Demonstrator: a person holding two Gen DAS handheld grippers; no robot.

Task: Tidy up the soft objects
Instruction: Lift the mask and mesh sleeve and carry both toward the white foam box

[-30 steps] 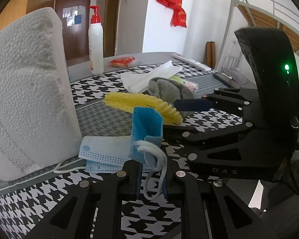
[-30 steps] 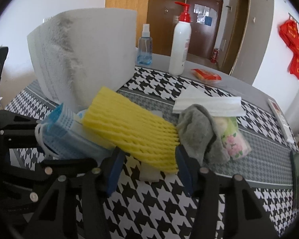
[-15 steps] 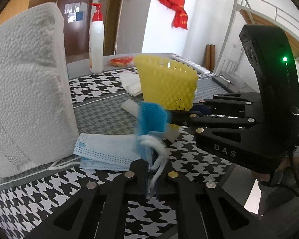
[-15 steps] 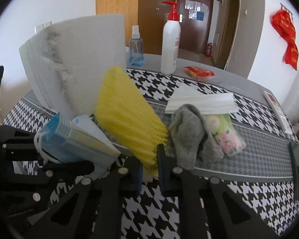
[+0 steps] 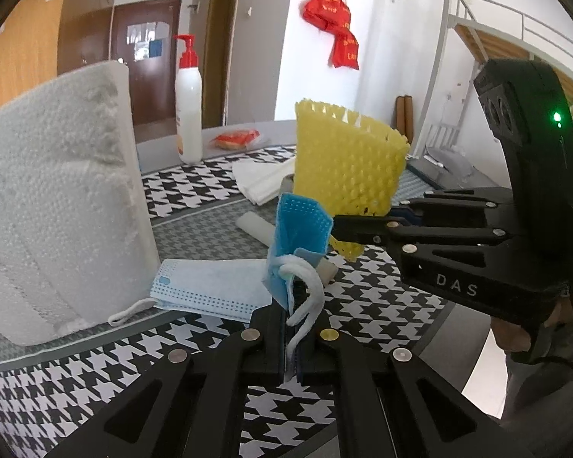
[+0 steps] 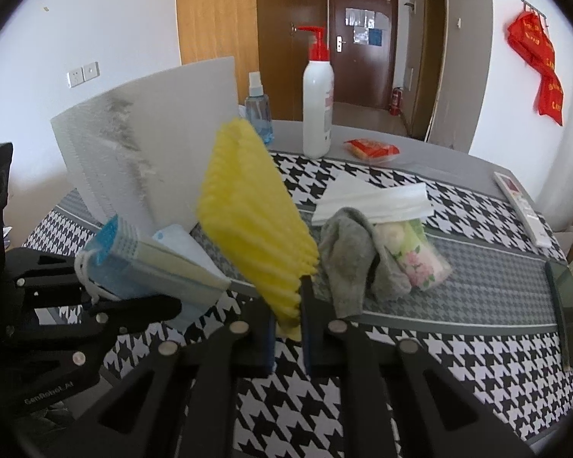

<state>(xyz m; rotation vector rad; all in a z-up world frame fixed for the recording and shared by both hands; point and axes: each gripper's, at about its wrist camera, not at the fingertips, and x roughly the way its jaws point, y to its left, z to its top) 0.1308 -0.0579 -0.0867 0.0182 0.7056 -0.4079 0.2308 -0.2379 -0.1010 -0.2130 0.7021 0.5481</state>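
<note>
My left gripper (image 5: 292, 328) is shut on a folded blue face mask (image 5: 300, 240) with a white ear loop, held above the table; it also shows in the right wrist view (image 6: 149, 267). My right gripper (image 6: 288, 324) is shut on a yellow foam net sleeve (image 6: 252, 221), lifted and tilted up; it shows in the left wrist view (image 5: 347, 168) too. Another pale blue mask (image 5: 210, 286) lies on the houndstooth tablecloth (image 5: 95, 381). A grey sock (image 6: 351, 255) and a floral tissue pack (image 6: 420, 255) lie right of the sleeve.
A big white foam block (image 5: 53, 206) stands at the left. A pump bottle (image 6: 319, 103), a small spray bottle (image 6: 258, 110), a red snack packet (image 6: 370, 149), folded white tissues (image 6: 374, 198), a remote (image 6: 519, 206) and a phone (image 6: 569, 309) are on the table.
My right gripper closed on the yellow sleeve and lifted it off the table, tilting it upright. My left gripper rose a little with the blue mask.
</note>
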